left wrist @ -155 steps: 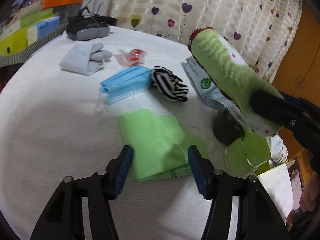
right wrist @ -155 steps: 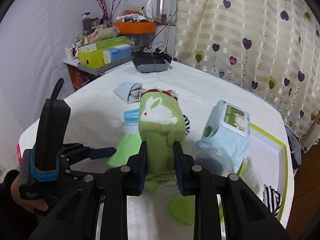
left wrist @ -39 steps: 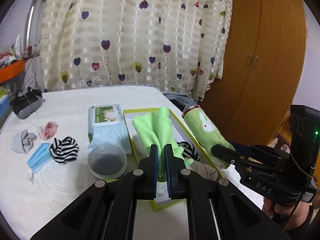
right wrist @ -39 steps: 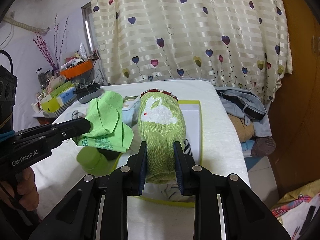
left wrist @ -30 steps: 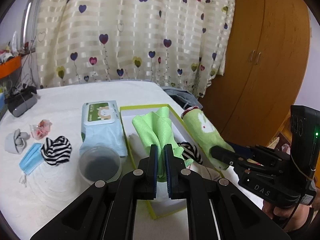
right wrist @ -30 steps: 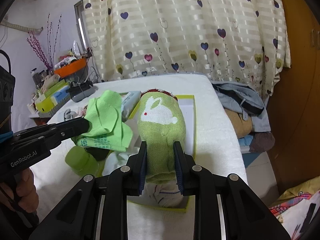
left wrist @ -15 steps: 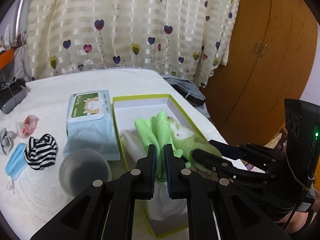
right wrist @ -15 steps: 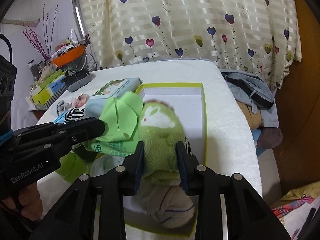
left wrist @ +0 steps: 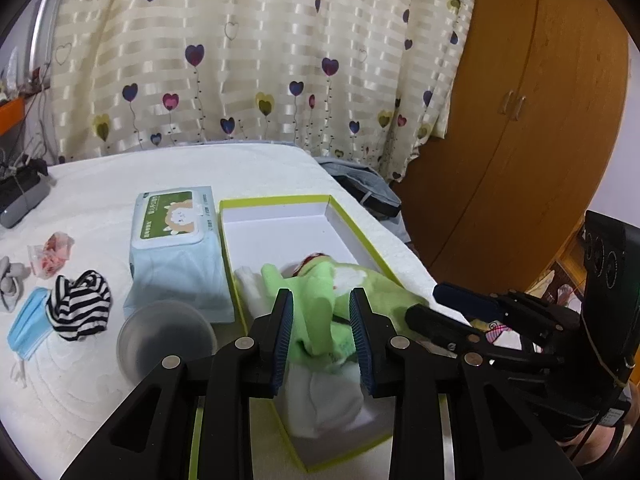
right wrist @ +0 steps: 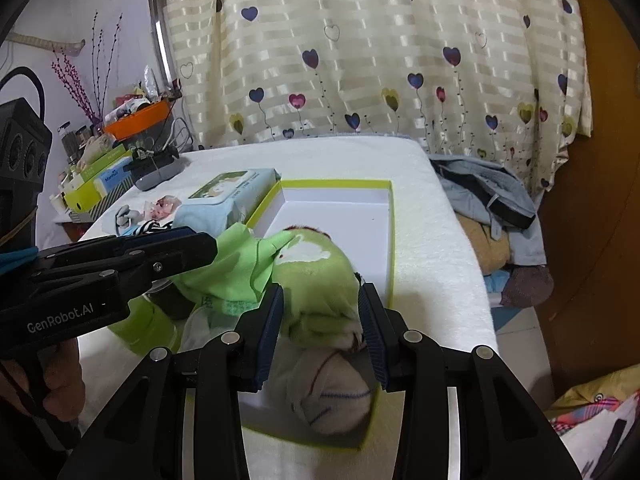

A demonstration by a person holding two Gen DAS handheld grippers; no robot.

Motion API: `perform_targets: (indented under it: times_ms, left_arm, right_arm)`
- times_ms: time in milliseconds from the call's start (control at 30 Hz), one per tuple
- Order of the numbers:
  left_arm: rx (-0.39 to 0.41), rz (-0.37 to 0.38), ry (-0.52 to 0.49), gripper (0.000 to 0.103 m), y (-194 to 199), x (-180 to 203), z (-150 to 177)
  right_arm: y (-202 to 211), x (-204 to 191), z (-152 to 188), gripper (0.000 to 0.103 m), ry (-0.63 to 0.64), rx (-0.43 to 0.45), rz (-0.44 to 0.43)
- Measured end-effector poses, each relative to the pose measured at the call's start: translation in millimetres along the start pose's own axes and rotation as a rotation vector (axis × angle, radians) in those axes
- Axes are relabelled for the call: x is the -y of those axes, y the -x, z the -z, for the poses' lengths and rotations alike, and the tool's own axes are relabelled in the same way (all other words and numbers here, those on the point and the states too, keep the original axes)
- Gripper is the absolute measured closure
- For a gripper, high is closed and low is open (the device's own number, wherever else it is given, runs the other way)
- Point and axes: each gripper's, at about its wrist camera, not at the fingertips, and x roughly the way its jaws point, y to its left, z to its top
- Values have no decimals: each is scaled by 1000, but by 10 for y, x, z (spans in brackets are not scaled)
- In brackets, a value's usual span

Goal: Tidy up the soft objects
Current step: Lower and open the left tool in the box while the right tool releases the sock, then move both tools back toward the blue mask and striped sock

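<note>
The left gripper [left wrist: 320, 316] points down into the near end of the box [left wrist: 280, 202], its jaws opening. The green cloth [left wrist: 316, 320] lies between its pads, slumped in the box; the pads stand clear of it on both sides, so nothing is gripped.

The right gripper [right wrist: 322, 316] is beside it, to the left gripper's right, also over the near end of the box, and its jaws are opening too. The green sock [right wrist: 316, 276], with a white rabbit on it, lies between its pads, resting on a white sock [right wrist: 336, 396] in the box. The left pad [right wrist: 270, 324] is close to the sock and the right pad nearly touches it; whether either presses cannot be told, but the sock sags on the pile below.

Cloth and sock touch each other, the cloth to the left of the sock. Ahead of both grippers the far part of the box is bare white.

To the left of the left gripper, outside the box, a wipes pack [left wrist: 176, 252] lies against the box wall. Nearer, a grey bowl [left wrist: 166, 340] sits just beside the left jaw. Further left lie a striped sock [left wrist: 80, 308], a blue mask [left wrist: 28, 326], a grey sock [left wrist: 10, 284] and a small red wrapper [left wrist: 52, 258].

In the right wrist view a hand [right wrist: 52, 376] holds the left gripper's handle.
</note>
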Motion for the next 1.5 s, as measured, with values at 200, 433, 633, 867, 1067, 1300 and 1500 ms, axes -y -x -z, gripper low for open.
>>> perform_targets:
  times_ms: [200, 433, 633, 867, 1067, 1300, 1500]
  left_arm:
    - [10, 2, -5, 75, 197, 11, 121]
    - [-9, 24, -8, 75, 297, 64, 311]
    - [-55, 23, -12, 75, 287, 94, 467]
    - [-93, 36, -4, 75, 156, 98, 493]
    - [-89, 23, -9, 75, 128, 70, 455]
    - [-64, 24, -8, 75, 225, 51, 414]
    - [-27, 17, -6, 75, 409, 27, 401]
  right_arm:
    - [140, 10, 153, 63, -14, -11, -25]
    - [160, -22, 352, 80, -5, -54, 7]
    - [135, -36, 437, 84, 16, -87, 25]
    - [-5, -38, 331, 84, 15, -87, 24]
    - [-112, -49, 220, 84, 5, -75, 0]
    - [85, -118, 203, 84, 16, -33, 1]
    - [205, -233, 205, 83, 28, -20, 15]
